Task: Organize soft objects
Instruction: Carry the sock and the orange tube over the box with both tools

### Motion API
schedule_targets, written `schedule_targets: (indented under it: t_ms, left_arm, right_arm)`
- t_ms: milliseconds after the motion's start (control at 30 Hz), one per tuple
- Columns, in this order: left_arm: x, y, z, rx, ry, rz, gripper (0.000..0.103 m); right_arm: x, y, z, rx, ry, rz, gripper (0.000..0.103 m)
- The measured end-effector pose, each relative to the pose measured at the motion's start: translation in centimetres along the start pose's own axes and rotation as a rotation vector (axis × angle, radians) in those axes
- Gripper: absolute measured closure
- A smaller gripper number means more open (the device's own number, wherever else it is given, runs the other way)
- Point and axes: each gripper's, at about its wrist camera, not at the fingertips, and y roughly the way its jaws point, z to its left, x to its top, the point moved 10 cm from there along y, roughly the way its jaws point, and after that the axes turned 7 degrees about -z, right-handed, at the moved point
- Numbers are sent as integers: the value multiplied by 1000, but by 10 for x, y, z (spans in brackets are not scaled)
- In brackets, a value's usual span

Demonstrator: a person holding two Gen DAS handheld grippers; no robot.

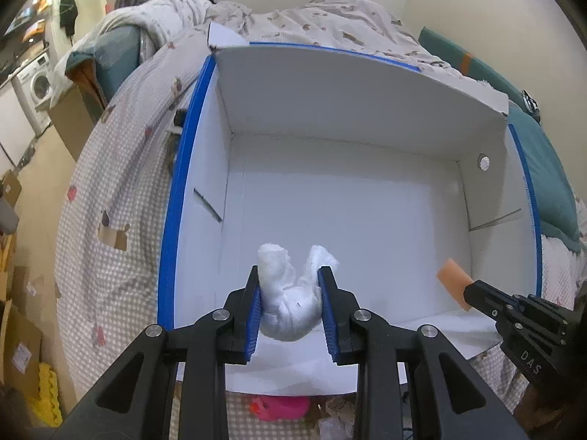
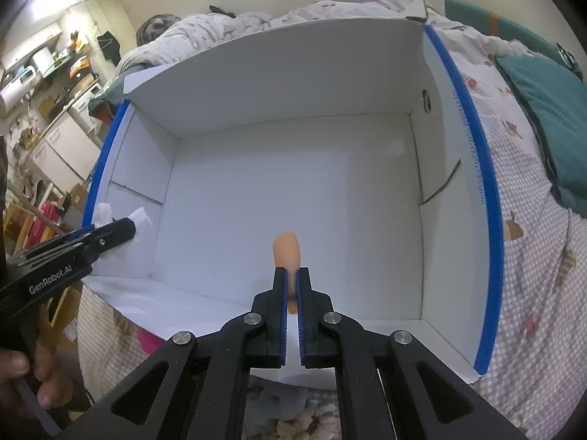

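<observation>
Both tools hang over the open white box (image 1: 330, 84) on the bed, left tool (image 1: 290, 275) clamped on a white cloth wad (image 1: 290, 293), right tool (image 2: 292, 275) pinching an orange sponge (image 2: 287, 251), prob ready to drop w/in

We only see a bit of the pink toy (image 1: 280, 407) past the white box (image 1: 330, 91); our left gripper (image 1: 290, 275) covers the rest. The orange thing (image 2: 287, 253) is partly hidden inside our right gripper (image 2: 292, 275).
</observation>
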Motion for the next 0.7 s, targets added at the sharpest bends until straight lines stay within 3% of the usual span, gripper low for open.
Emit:
schedule_targets:
  t_ms: [467, 700]
  left_arm:
    - [-5, 2, 7, 78, 16, 3, 76]
    - [-6, 2, 14, 90, 5, 15, 64]
  right_arm:
    - [-1, 6, -3, -18, 22, 10, 96]
    - [0, 3, -4, -12, 26, -4, 96]
